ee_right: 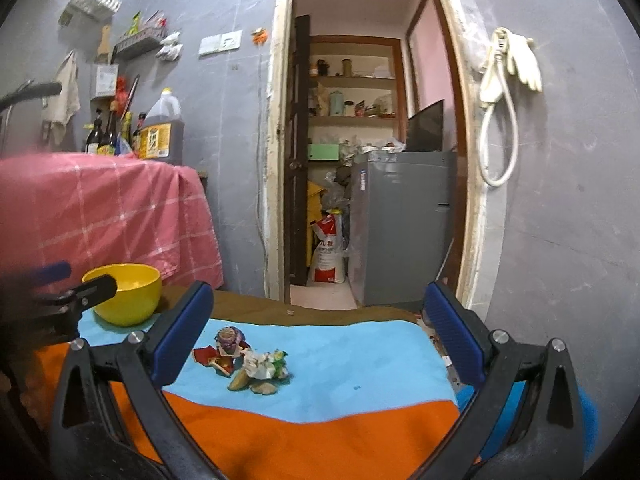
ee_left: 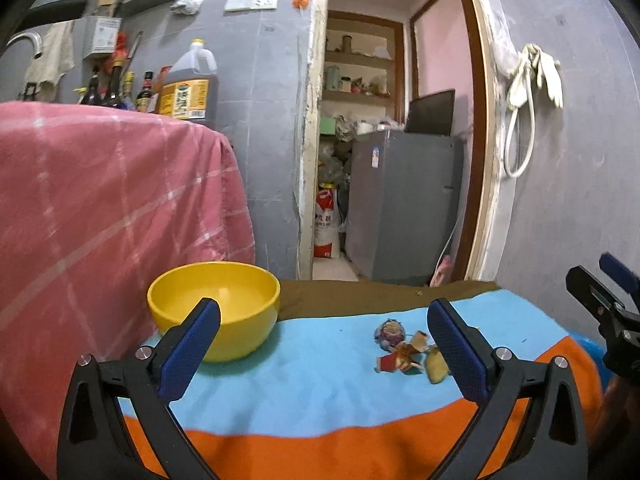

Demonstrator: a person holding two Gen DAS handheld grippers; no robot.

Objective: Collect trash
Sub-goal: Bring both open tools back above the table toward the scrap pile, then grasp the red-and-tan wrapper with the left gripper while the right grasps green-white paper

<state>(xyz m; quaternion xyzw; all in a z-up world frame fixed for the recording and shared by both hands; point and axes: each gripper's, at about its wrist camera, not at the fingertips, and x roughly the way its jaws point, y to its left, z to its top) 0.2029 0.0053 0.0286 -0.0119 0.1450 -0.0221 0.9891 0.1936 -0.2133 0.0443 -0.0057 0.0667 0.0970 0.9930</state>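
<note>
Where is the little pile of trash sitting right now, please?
The trash pile lies on the light blue band of the cloth, right of the yellow bowl. In the left wrist view it sits beside the left claw's right-hand finger.

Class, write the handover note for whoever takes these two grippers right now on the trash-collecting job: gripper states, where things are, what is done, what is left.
Left gripper: open, empty, above the near edge of the table.
Right gripper: open, empty, facing the trash.
Trash pile: wrappers and scraps lying together on the blue stripe of the cloth.
Yellow bowl: at the table's back left, apart from the pile; appears empty.
Done: nothing collected yet.
Left: pick up every piece, probably into the bowl.
</note>
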